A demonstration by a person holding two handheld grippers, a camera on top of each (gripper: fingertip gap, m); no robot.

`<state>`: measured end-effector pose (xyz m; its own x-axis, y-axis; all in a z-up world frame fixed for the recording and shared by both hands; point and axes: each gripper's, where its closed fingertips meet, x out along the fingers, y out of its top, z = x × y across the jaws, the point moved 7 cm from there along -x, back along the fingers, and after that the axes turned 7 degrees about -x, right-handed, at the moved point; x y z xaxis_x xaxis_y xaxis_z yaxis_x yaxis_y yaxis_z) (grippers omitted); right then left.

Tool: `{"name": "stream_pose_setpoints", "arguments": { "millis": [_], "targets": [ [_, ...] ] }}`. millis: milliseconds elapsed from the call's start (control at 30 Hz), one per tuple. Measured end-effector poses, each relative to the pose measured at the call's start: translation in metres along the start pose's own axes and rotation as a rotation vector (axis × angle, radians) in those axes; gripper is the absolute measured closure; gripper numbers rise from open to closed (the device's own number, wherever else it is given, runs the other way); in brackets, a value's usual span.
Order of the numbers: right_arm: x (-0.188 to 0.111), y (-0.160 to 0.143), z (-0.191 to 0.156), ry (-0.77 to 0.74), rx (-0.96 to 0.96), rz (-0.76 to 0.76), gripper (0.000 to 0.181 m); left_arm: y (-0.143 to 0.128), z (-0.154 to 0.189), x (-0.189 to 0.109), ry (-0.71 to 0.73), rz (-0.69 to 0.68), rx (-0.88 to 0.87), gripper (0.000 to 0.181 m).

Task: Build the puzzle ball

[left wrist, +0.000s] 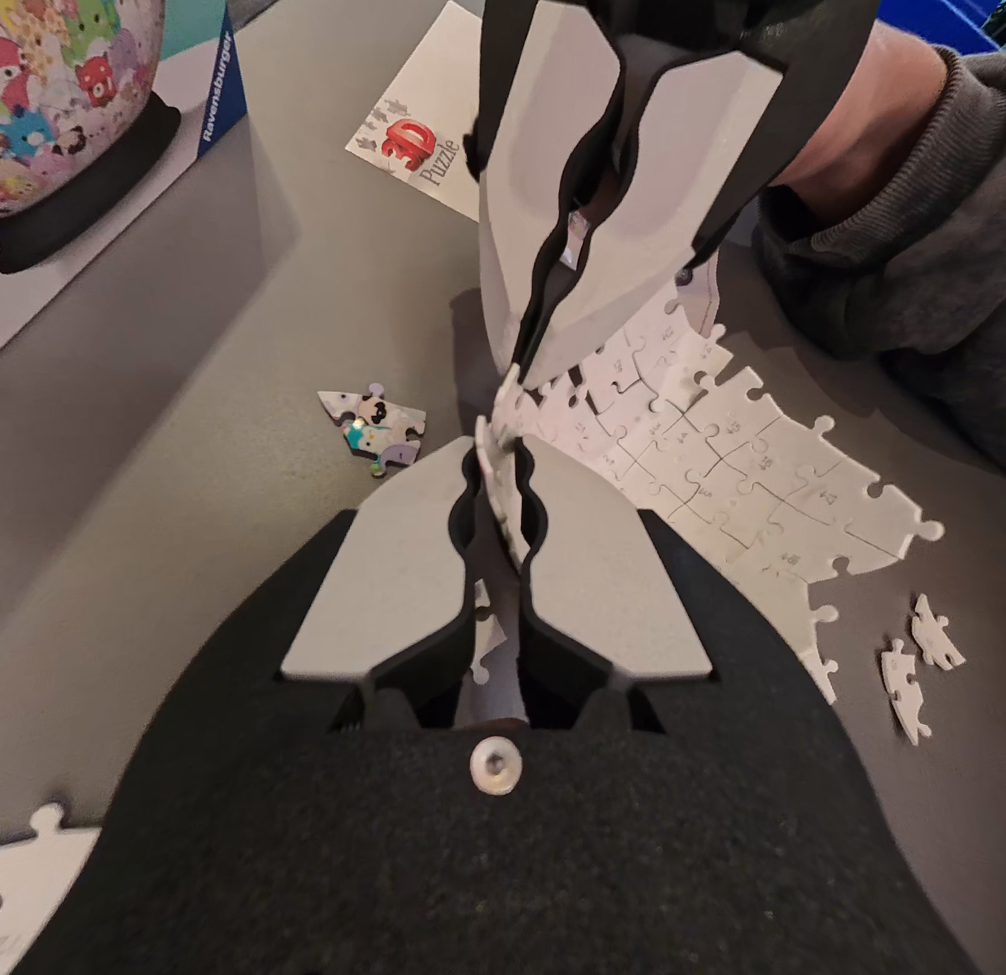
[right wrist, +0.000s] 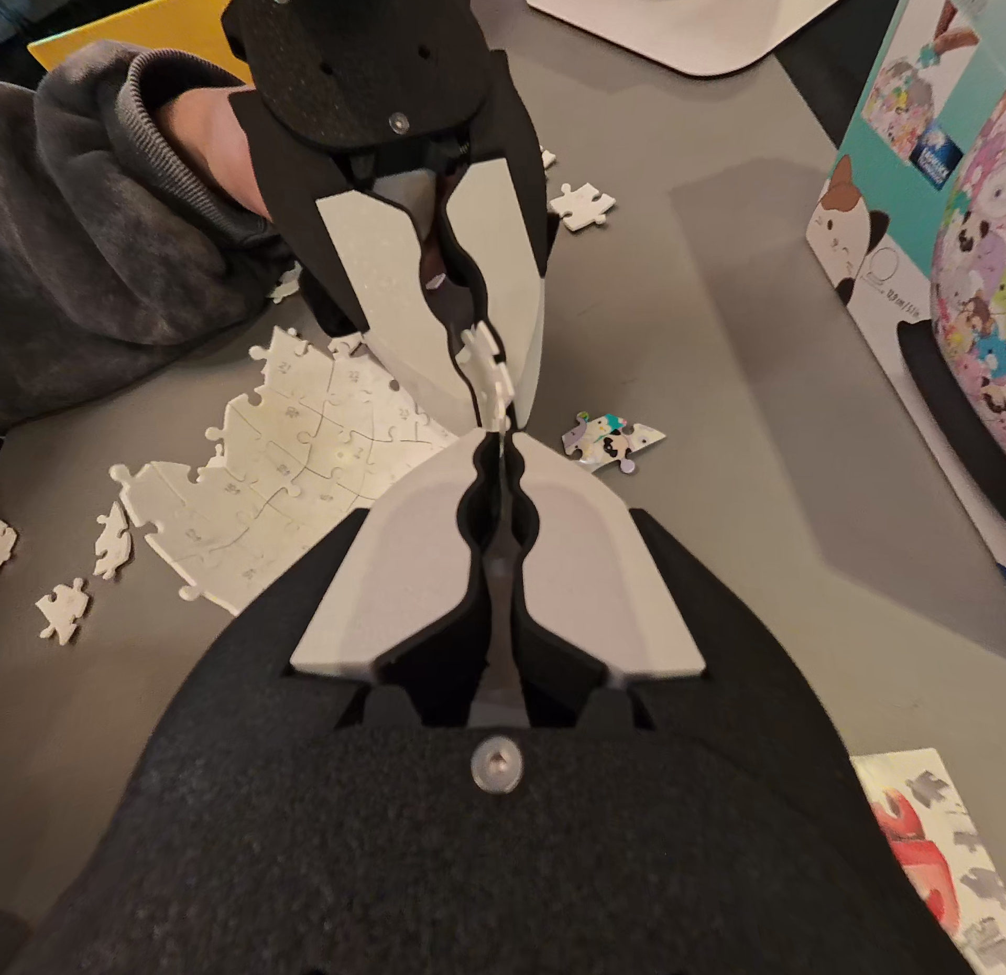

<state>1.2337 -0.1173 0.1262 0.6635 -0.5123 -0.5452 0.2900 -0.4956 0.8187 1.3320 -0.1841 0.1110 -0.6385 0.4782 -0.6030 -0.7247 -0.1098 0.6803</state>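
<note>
My left gripper (left wrist: pixel 498 448) is shut on a short strip of joined white puzzle pieces (left wrist: pixel 492 480), held on edge above the table. My right gripper (right wrist: pixel 500 437) faces it tip to tip and is shut on a thin white piece (right wrist: pixel 498 448), seen edge-on. The strip and the piece touch between the tips. In the right wrist view the left gripper (right wrist: pixel 495 420) comes in from the top with the strip (right wrist: pixel 484 366). A flat assembled section (left wrist: pixel 735 475), white numbered backs up, lies beside the grippers and also shows in the right wrist view (right wrist: pixel 261 475). I cannot tell whether the strip joins it.
A colourful joined pair of pieces (left wrist: pixel 375 426) lies face up near the tips. Loose white pieces (left wrist: pixel 920 665) lie by the section. The puzzle box (left wrist: pixel 109 104), a leaflet (left wrist: pixel 424 121), a white stand base (right wrist: pixel 680 17), a yellow box (right wrist: pixel 136 39) and a grey sleeve (right wrist: pixel 109 241) ring the work spot. Left and right tips are no more than a few centimetres apart.
</note>
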Motion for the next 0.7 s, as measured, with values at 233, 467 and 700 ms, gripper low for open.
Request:
{"name": "stream_pose_setpoints", "arguments": {
  "millis": [233, 467, 700],
  "targets": [
    [0.0002, -0.0019, 0.0017, 0.019, 0.041, 0.007, 0.180, 0.0005, 0.0019, 0.0006, 0.011, -0.005, 0.024, 0.171],
    [0.0004, -0.0023, 0.0020, 0.021, 0.044, 0.012, 0.180, 0.0008, 0.0030, 0.0003, 0.004, -0.011, 0.020, 0.174],
    [0.0021, -0.0031, 0.0016, 0.013, 0.017, 0.019, 0.180, -0.0002, 0.0011, -0.0003, -0.024, -0.027, -0.026, 0.176]
  ]
}}
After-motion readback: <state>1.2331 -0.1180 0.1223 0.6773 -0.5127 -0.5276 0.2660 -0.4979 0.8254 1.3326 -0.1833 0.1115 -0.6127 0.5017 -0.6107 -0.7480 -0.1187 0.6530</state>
